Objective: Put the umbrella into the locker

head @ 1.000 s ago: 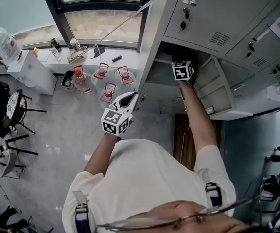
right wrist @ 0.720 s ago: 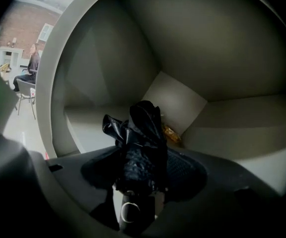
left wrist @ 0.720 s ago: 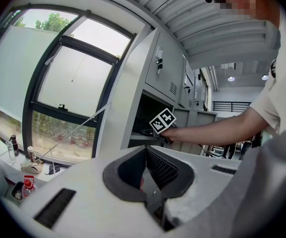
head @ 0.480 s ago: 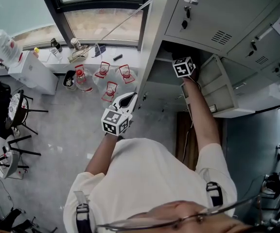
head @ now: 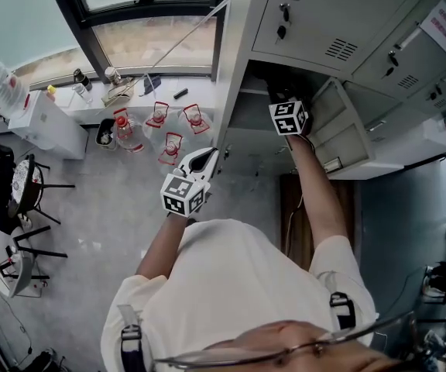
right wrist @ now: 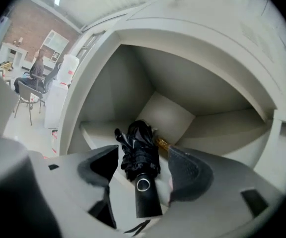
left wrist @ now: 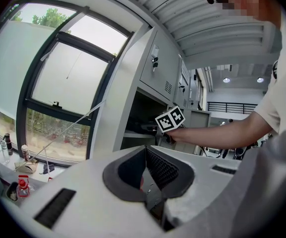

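A folded black umbrella [right wrist: 139, 155] lies on the shelf of the open locker compartment [right wrist: 170, 114], its black handle [right wrist: 146, 196] pointing out toward me. My right gripper [right wrist: 144, 165] sits at the compartment's mouth with a jaw on each side of the handle. Its jaws are closing, but the pads stand clear of the umbrella. In the head view the right gripper [head: 283, 93] reaches into the dark opening of the grey locker [head: 242, 91]. My left gripper [head: 207, 160] hangs below and to the left, outside the locker, shut and holding nothing.
The compartment's door [head: 339, 130] hangs open just right of my right arm. Closed locker doors [head: 320, 29] are above. Several water jugs with red handles [head: 161, 130] stand on the floor under the windowsill [head: 130, 91]. A white cabinet [head: 49, 122] and chairs [head: 22, 184] are at left.
My right gripper has drawn back a little from the locker opening. The left gripper has stayed where it was.
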`<state>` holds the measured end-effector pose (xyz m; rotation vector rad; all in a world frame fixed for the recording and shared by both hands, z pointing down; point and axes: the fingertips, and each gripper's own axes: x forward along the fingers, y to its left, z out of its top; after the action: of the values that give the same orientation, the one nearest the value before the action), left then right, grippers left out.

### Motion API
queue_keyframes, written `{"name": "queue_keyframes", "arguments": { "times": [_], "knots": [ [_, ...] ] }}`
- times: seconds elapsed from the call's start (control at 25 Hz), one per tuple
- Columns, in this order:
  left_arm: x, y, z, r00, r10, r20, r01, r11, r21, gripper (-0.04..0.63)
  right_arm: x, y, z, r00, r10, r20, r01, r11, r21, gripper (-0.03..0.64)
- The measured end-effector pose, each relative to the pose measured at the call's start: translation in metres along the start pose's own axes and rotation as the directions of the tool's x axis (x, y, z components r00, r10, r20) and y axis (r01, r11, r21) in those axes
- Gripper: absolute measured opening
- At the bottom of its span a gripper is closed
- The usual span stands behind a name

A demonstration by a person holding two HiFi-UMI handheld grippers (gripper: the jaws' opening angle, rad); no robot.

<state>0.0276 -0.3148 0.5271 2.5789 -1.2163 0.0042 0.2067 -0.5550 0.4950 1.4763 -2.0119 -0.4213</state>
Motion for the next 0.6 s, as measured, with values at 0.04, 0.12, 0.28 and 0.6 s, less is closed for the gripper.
{"name": "queue_keyframes", "arguments": {
  "times": [0.04, 0.12, 0.28, 0.6],
  "knots": [
    [0.0, -0.002, -0.001, 1.0, -0.006, -0.001, 0.006, 1.0, 0.0, 0.005, -0.006, 0.001, -0.001, 1.0, -0.006, 0.005, 0.006, 1.0, 0.012, 0.318],
    [0.002, -0.005, -0.002, 1.0, -0.019, -0.006, 0.019, 1.0, 0.0, 0.005, -0.015, 0.003, -0.006, 1.0, -0.011, 0.003, 0.011, 0.999, 0.039, 0.311],
    [0.005, -0.011, -0.004, 0.999, -0.043, -0.01, 0.043, 0.999, 0.001, 0.006, -0.03, 0.005, -0.023, 0.999, -0.044, -0.018, 0.046, 0.991, 0.128, 0.293],
    [0.004, -0.014, -0.004, 0.998, -0.059, -0.012, 0.059, 0.998, 0.006, 0.005, -0.047, 0.002, -0.064, 0.986, -0.136, -0.097, 0.159, 0.946, 0.282, 0.247]
  ]
}}
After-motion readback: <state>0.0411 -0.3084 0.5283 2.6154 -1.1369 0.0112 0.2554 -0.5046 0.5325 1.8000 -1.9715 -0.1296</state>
